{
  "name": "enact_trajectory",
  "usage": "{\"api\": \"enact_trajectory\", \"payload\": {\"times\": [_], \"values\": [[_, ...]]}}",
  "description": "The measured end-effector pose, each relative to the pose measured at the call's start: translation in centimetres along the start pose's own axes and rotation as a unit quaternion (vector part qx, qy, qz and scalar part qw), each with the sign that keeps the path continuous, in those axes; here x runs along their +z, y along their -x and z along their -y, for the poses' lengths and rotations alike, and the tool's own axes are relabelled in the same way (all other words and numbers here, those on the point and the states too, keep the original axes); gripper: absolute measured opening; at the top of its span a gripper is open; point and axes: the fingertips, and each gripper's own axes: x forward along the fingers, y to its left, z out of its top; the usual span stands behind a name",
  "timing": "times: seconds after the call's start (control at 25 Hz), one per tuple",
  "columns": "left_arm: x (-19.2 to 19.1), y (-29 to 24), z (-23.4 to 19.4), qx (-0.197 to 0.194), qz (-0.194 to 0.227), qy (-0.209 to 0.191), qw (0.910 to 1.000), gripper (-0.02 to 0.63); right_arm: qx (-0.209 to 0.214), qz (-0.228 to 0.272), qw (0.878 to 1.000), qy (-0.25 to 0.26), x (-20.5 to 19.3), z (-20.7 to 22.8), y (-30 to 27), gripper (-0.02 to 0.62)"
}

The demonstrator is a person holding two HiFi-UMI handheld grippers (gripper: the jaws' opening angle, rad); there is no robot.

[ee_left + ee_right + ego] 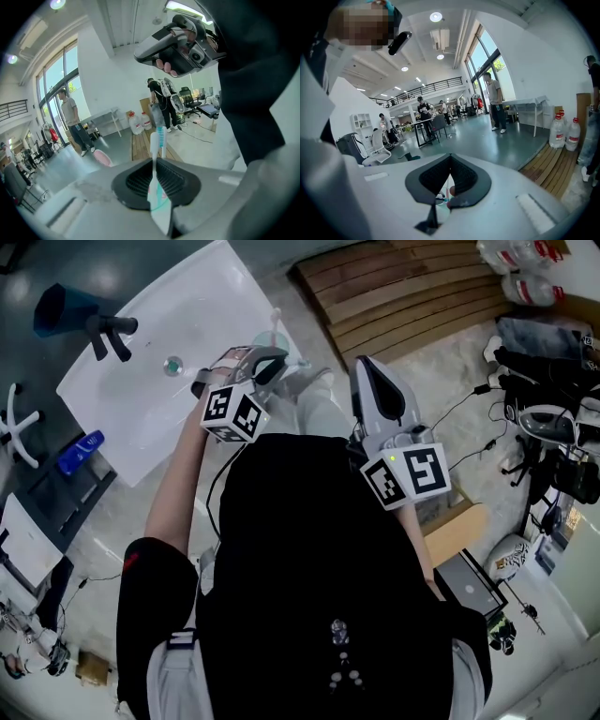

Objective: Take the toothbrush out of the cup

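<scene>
Where the left gripper closes its jaws, the toothbrush is pinched by its white and teal handle between the ribbed black pads. It stands up past the jaw tips, and its teal-bristled head is free in the air with only the room behind it.

From the head view this gripper is held out in front of the person's chest, over the near edge of the white worktop. The brush shows there as a thin pale stick pointing away from the person. Just past the jaw tips is what looks like a greenish see-through cup, too blurred to be sure of.

The right gripper has its jaws together at the tips and grips nothing that I can name. Small pale and pink bits show through the slot lower down between its pads, too small to make out. It is held just to the right of the left gripper, apart from it, pointing up and away.

On the worktop a round drain sits near the middle and a black tap stands at the far left side. A blue bottle lies to the left of the worktop. A wooden pallet lies on the floor beyond the right gripper, and big water jugs stand at its far end.
</scene>
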Motion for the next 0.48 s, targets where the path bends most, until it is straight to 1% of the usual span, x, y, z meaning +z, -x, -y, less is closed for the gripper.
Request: {"api": "enact_trajectory", "payload": {"times": [0.2,0.48], "values": [[-0.2,0.6,-0.3,0.023,0.008,0.02,0.9995,0.025,0.003,0.0,1.0,-0.001,0.0,-0.1,0.0,0.003],[-0.4,1.8,-1.3,0.063,0.02,0.067,0.9955,0.023,0.016,-0.002,1.0,0.003,0.0,-0.7,-0.1,0.003]]}}
